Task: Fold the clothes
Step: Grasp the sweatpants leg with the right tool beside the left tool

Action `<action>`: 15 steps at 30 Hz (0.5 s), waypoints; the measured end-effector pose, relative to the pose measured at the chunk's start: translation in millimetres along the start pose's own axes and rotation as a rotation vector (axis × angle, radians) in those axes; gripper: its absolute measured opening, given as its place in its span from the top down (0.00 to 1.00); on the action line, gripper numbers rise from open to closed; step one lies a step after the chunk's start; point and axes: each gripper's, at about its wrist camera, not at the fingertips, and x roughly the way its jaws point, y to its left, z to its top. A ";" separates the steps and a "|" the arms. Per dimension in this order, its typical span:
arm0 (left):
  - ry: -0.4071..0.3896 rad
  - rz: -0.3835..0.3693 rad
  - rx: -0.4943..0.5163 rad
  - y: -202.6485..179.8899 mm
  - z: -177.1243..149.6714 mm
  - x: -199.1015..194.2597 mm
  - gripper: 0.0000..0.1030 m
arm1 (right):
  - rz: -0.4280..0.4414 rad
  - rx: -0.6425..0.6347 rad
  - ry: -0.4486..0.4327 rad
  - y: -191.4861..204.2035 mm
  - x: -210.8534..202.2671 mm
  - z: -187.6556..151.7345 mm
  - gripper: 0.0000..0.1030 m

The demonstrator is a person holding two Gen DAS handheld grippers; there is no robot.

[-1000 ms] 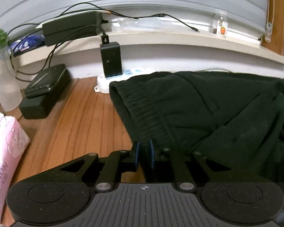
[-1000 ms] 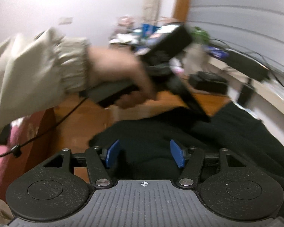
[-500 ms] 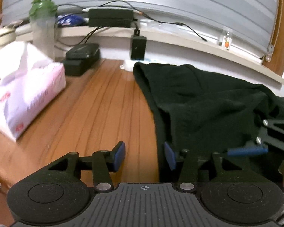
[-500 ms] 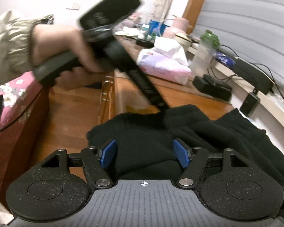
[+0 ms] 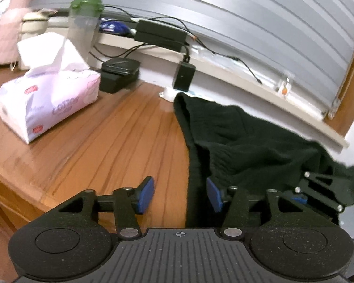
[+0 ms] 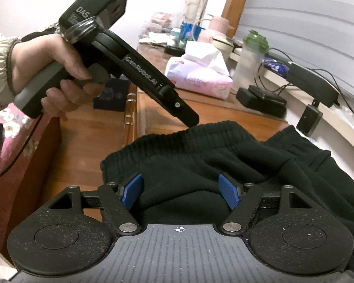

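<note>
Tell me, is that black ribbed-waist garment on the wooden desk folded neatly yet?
Not neatly. The black ribbed-waist garment lies rumpled on the wooden desk, in loose uneven humps; both grippers are open.

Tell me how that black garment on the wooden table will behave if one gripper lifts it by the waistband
The black garment lies in soft folds and ridges, so it will probably droop rather than hold shape. Its thick ribbed waistband should give the pads decent grip, so slipping looks unlikely. Part hangs past the wooden table edge, so it may drag or slide off.

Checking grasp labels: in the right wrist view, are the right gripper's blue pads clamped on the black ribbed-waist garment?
No: the right gripper stands wide open, with the black ribbed-waist garment lying loose between its blue pads.
</note>
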 end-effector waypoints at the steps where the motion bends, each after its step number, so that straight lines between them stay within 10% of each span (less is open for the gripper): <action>1: -0.006 -0.014 -0.019 1.7 -2.3 -1.7 0.38 | 0.000 0.002 -0.002 -0.3 0.3 0.0 0.31; 9: 0.035 -0.069 0.020 -13.7 -14.5 7.0 0.40 | -0.001 0.004 -0.018 0.5 -1.7 -1.3 0.31; 15: 0.094 -0.027 0.168 -39.8 -8.4 23.1 0.72 | -0.001 0.018 -0.054 -3.7 -9.4 -1.9 0.31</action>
